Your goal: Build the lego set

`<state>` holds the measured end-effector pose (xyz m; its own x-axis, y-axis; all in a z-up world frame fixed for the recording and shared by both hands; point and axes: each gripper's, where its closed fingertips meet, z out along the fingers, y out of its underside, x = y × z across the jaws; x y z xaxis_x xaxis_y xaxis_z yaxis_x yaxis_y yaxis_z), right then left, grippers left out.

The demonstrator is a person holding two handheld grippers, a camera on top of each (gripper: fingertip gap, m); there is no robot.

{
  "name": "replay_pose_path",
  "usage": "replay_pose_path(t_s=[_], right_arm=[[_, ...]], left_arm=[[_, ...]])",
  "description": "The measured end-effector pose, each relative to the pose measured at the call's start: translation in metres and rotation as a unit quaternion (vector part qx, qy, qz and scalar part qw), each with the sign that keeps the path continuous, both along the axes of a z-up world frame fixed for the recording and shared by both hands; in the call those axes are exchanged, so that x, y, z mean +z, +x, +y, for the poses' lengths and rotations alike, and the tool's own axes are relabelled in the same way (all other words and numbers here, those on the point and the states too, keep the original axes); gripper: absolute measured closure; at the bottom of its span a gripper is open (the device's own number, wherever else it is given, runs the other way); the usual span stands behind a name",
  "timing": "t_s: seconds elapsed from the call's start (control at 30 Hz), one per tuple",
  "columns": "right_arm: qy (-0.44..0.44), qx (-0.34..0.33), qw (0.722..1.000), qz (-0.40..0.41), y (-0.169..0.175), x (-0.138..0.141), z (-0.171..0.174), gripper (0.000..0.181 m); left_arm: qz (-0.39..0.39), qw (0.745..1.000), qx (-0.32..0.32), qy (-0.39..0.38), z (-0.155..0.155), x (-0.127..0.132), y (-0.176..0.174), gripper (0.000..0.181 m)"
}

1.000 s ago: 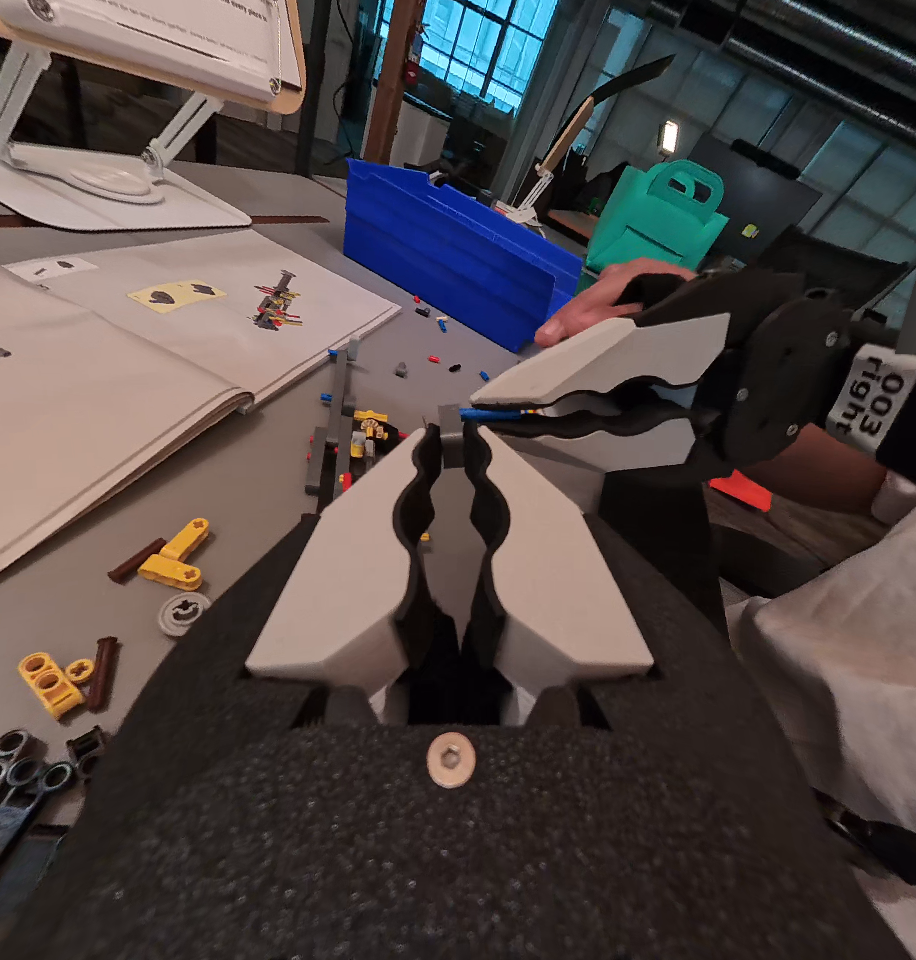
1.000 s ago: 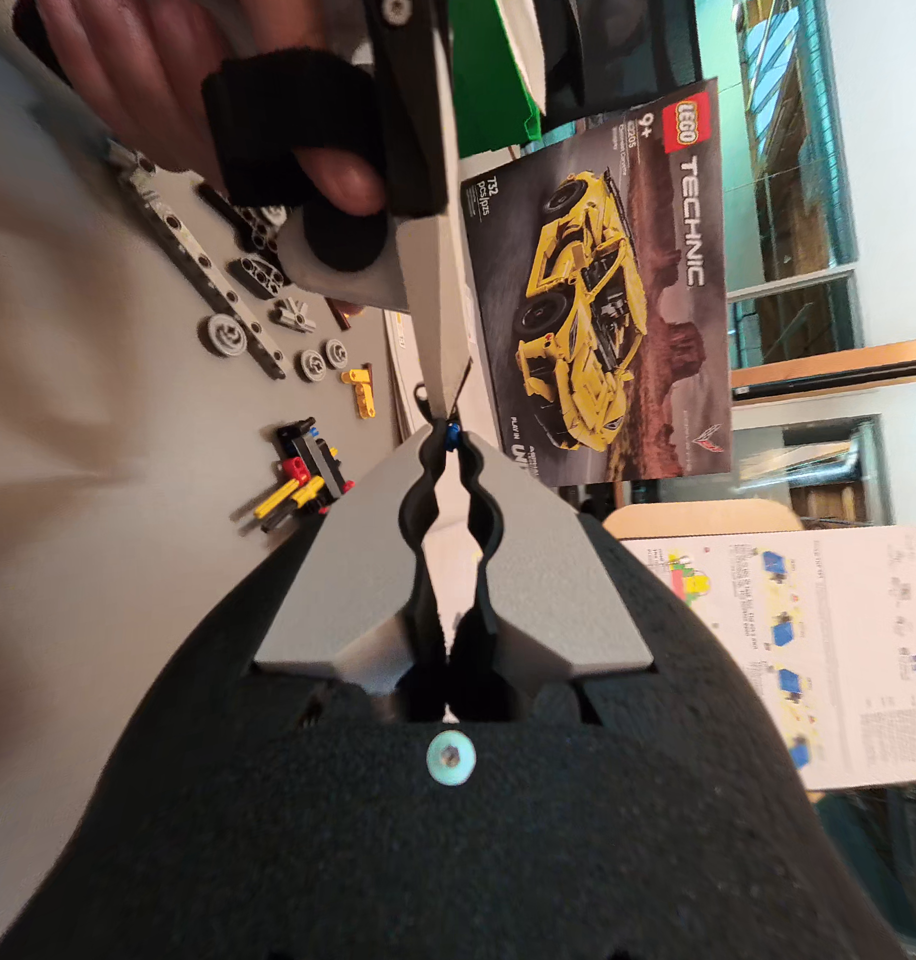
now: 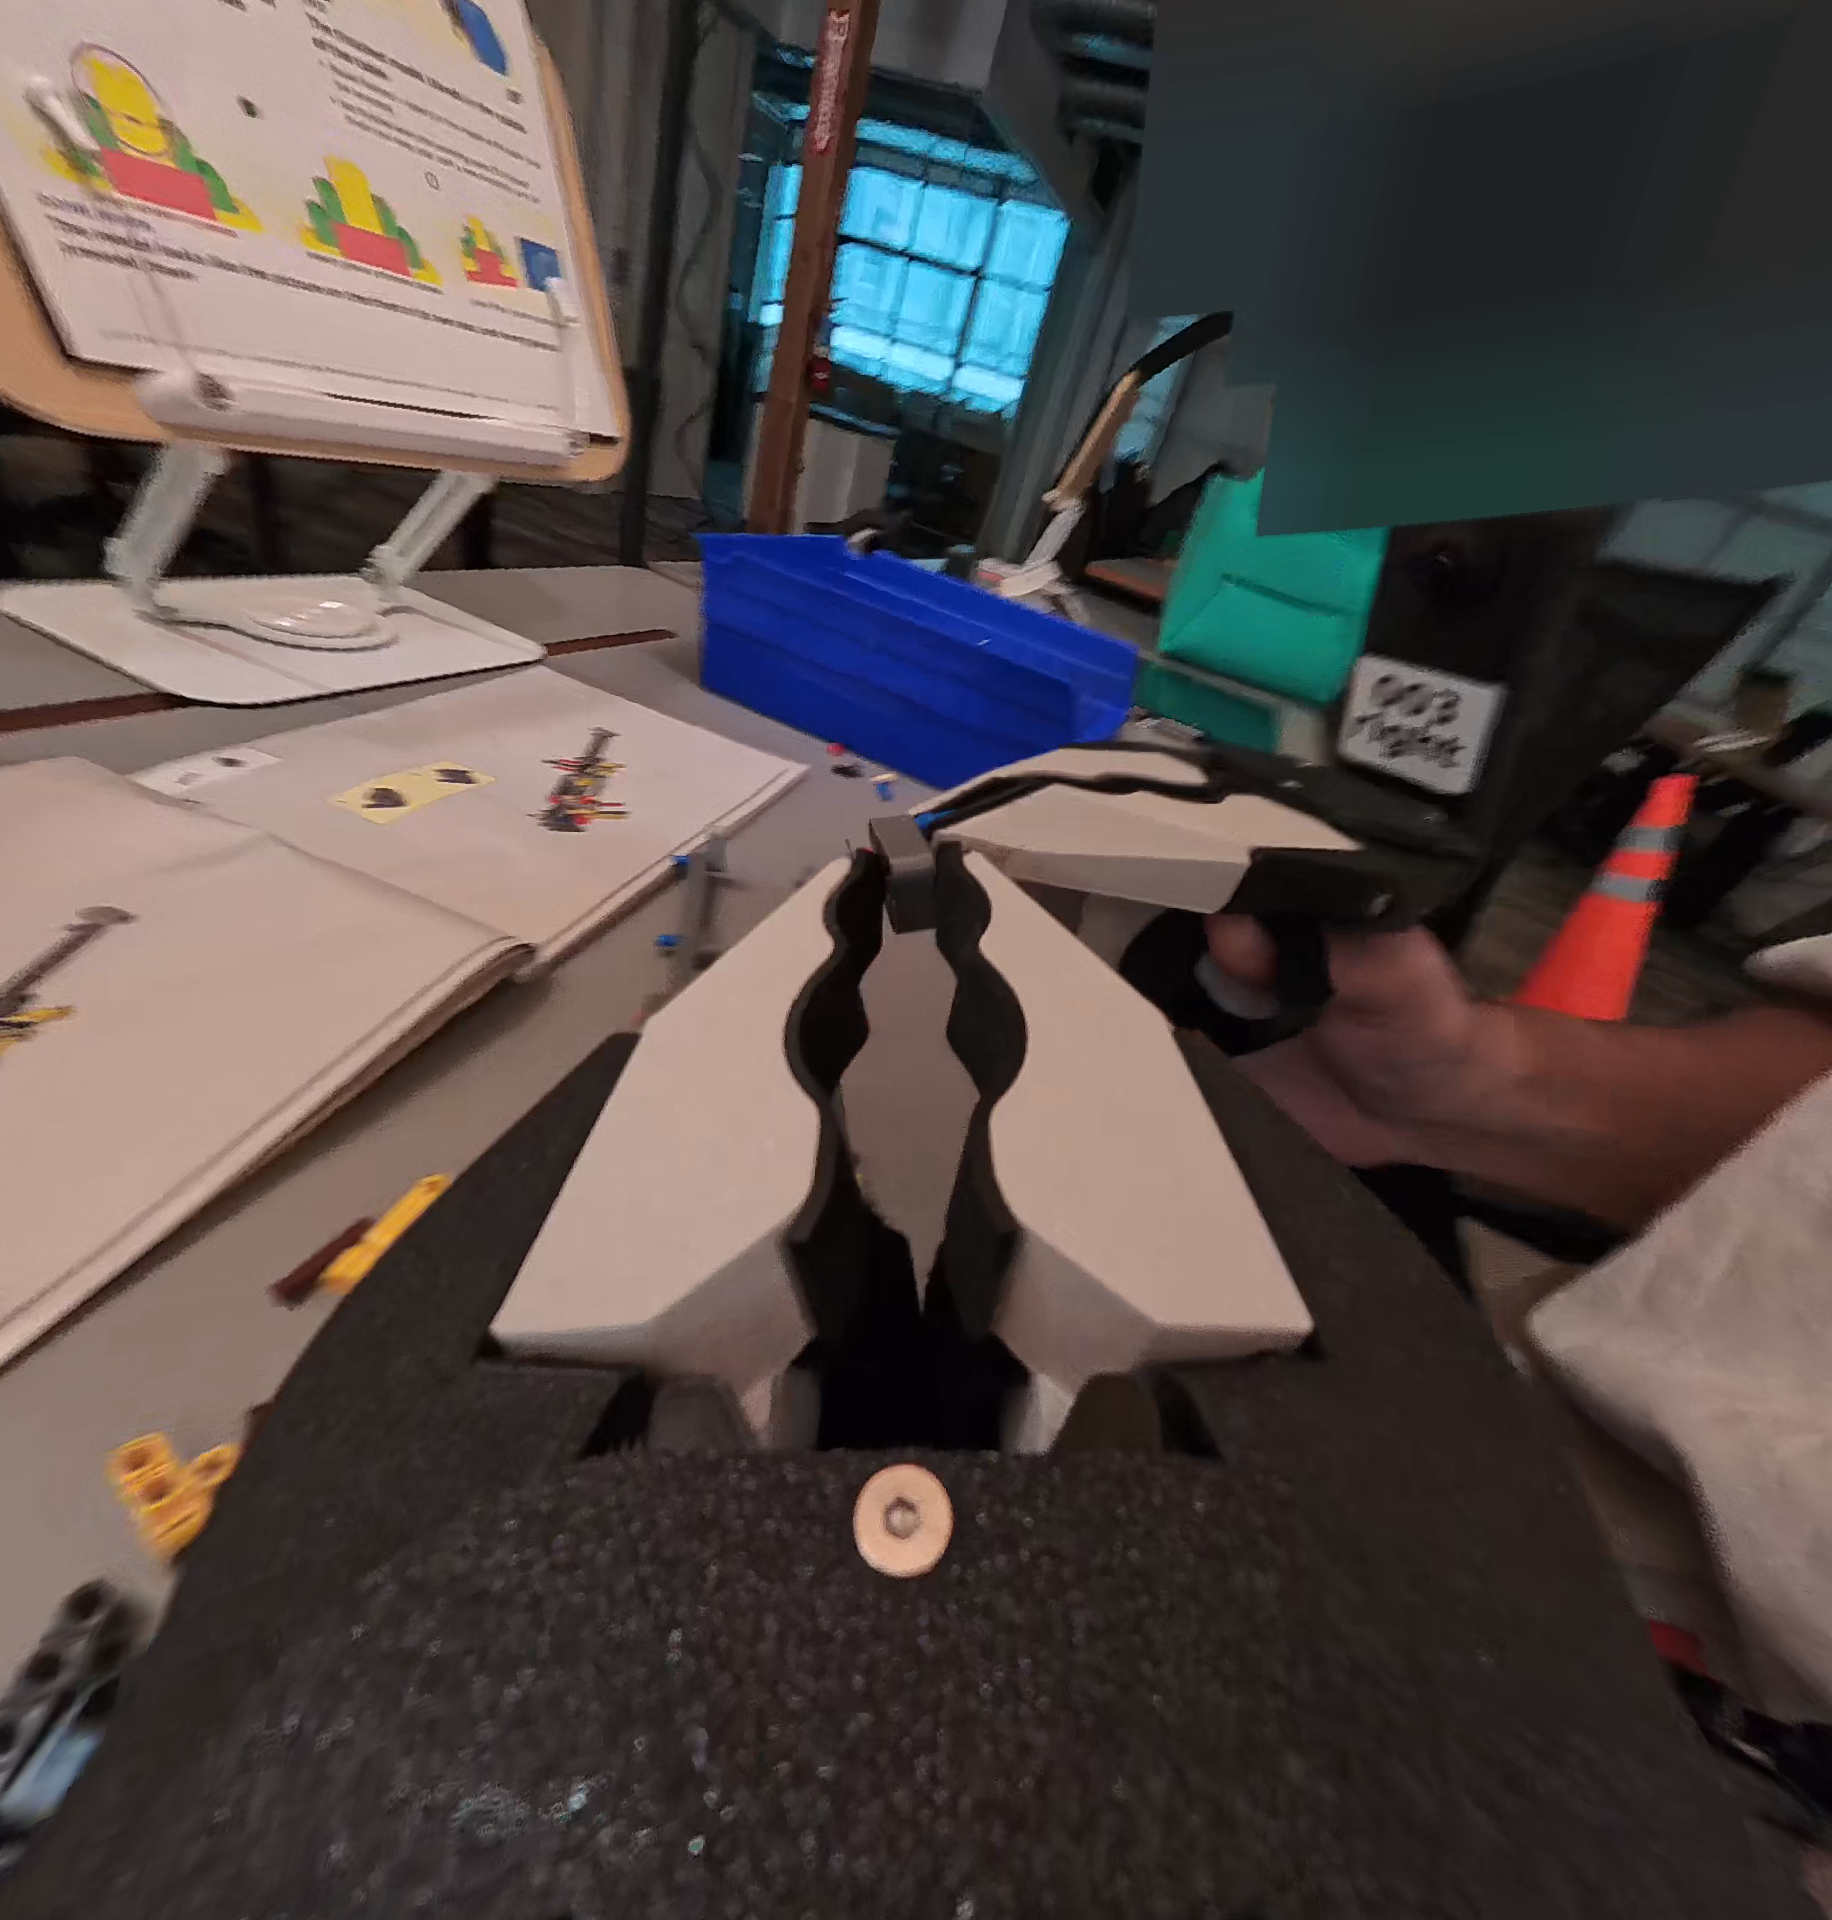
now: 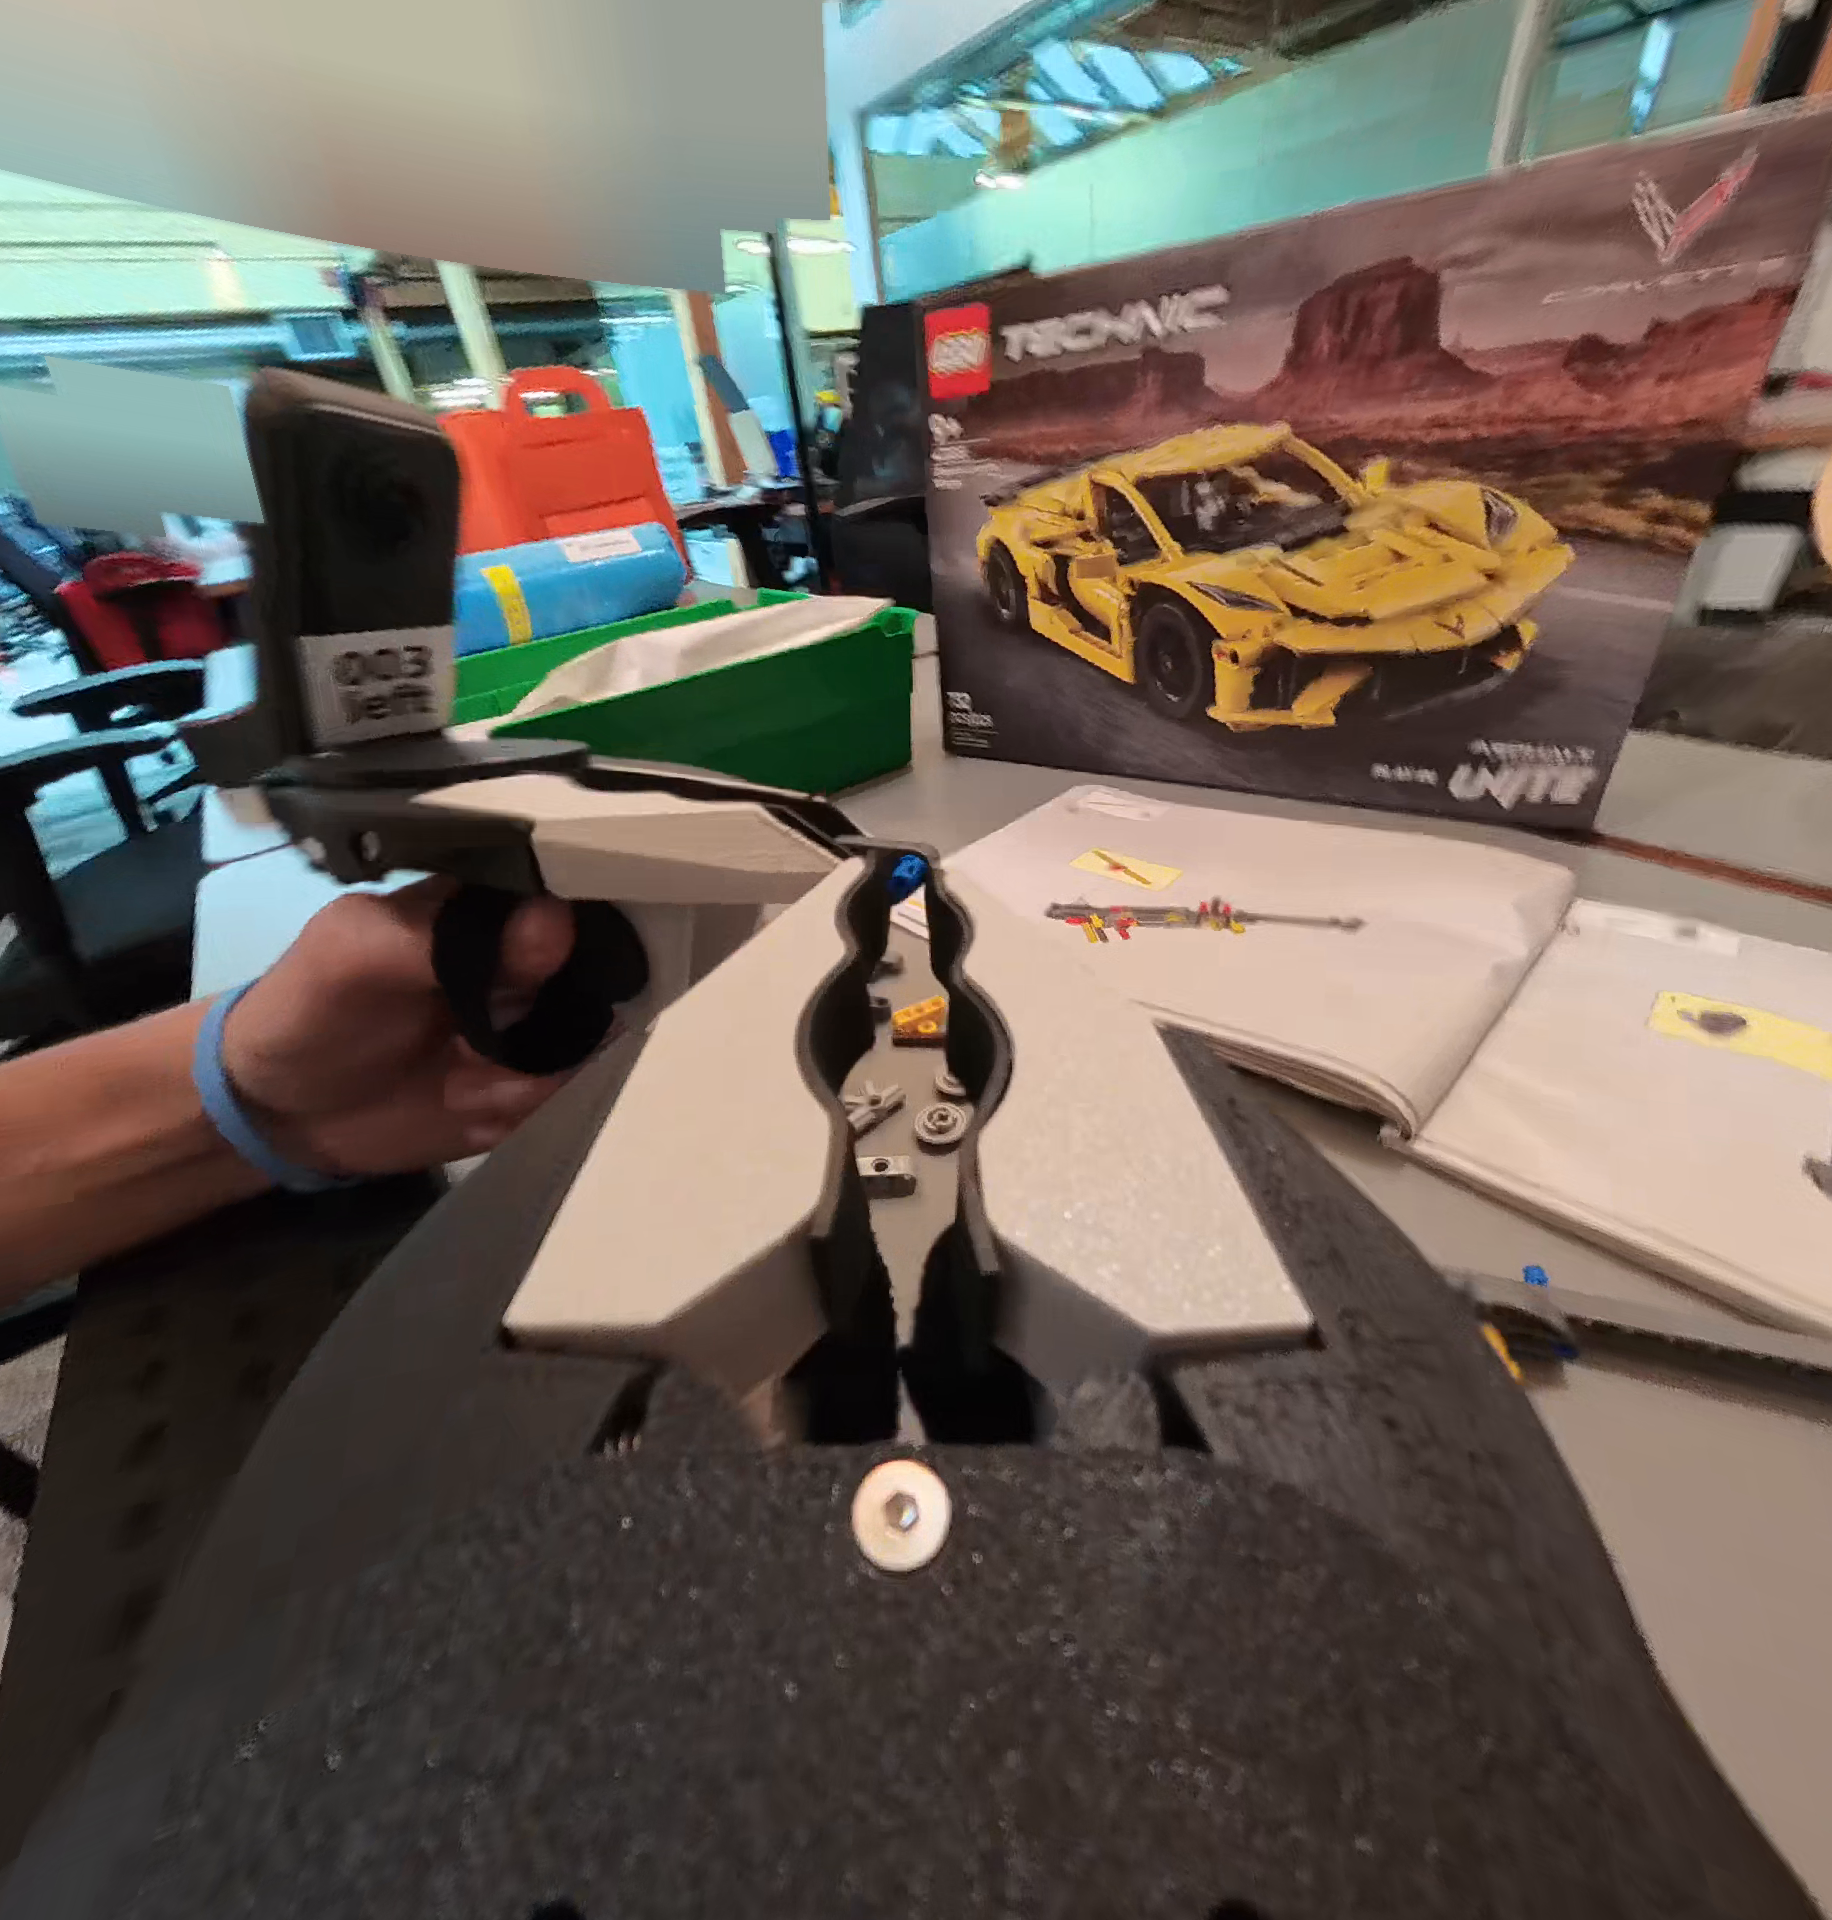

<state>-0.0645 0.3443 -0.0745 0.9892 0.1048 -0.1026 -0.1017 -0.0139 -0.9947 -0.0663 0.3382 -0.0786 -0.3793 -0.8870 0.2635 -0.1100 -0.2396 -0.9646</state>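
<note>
The left gripper (image 3: pixel 907 868) pinches a small dark grey Lego block (image 3: pixel 909 871) at its fingertips; the right gripper (image 4: pixel 907 878) is closed on a small blue Lego pin (image 4: pixel 904 875), the two pieces meeting in the air above the grey surface (image 4: pixel 1670 1475), with the open instruction booklet (image 4: pixel 1307 935) beyond

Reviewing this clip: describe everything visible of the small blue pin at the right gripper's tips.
The blue pin is a small, bright blue plastic Lego connector, pinched at the very tips of the right gripper, held above the table. In the left wrist view its end meets the small dark grey piece clamped in the left gripper. Whether it is seated in that piece cannot be told; blur hides detail.
</note>
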Motion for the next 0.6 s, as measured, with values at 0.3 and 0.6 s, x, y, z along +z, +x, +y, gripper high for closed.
replay_pose_path(t_s=[0.3,0.6], right_arm=[[-0.025,0.233,0.97,0.061,-0.025,0.015,-0.026,0.128],[0.008,0.35,0.918,0.188,-0.04,0.033,-0.046,0.143]], left_arm=[[-0.026,0.995,-0.085,-0.045,-0.019,0.014,-0.012,0.174],[-0.08,0.982,-0.155,-0.073,-0.035,0.036,-0.031,0.175]])
